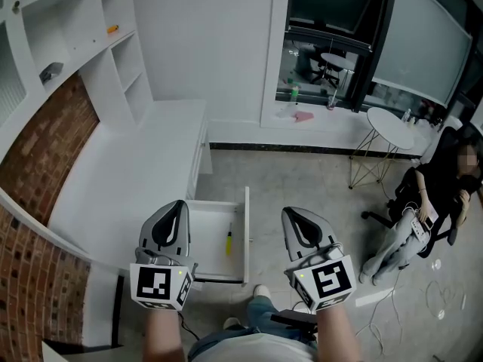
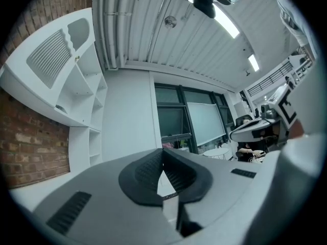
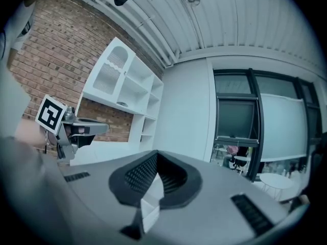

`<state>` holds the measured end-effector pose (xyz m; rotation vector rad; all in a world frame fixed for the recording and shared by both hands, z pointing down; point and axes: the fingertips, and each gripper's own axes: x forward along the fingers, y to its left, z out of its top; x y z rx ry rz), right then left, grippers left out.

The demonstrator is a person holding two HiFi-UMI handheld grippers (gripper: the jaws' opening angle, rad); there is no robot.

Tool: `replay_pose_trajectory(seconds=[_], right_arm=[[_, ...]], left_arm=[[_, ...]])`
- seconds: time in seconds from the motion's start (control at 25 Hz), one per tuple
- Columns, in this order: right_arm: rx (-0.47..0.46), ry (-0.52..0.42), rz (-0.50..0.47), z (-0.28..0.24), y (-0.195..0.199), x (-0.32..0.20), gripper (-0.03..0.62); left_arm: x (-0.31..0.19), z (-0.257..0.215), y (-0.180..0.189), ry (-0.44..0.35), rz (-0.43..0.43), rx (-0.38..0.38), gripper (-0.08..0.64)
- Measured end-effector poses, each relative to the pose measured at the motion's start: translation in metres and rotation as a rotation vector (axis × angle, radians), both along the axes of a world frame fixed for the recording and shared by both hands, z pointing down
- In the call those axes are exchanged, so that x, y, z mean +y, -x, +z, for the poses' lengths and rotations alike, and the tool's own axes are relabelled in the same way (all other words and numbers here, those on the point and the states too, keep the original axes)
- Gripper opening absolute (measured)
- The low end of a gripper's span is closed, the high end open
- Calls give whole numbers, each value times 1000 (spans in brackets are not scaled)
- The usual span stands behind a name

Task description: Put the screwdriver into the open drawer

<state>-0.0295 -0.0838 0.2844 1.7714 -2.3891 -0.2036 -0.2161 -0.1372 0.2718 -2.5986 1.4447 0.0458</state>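
The yellow-handled screwdriver (image 1: 229, 241) lies inside the open white drawer (image 1: 245, 232), which sticks out from the desk front. My left gripper (image 1: 179, 205) hovers over the drawer's left side, held level, shut with nothing between its pads. My right gripper (image 1: 291, 214) hangs to the right of the drawer over the floor, also shut and empty. In the left gripper view the closed left gripper (image 2: 163, 163) points toward the windows. The right gripper view shows the closed right gripper (image 3: 156, 163), with the left gripper (image 3: 69, 127) off to its left.
A long white desk (image 1: 128, 179) runs along the brick wall (image 1: 45, 138) with white shelves (image 1: 90, 36) above. A person (image 1: 423, 217) sits on a chair at the right, near a round white table (image 1: 391, 127). Cables lie on the floor (image 1: 441, 300).
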Motion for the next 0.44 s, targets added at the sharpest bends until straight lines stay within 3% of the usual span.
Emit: replay_pose_trajectory(seconds=[0.44], right_arm=[[12,-25,-11,-14,6,0,11]], left_arm=[[3,-18,3,-39,4,-17,13]])
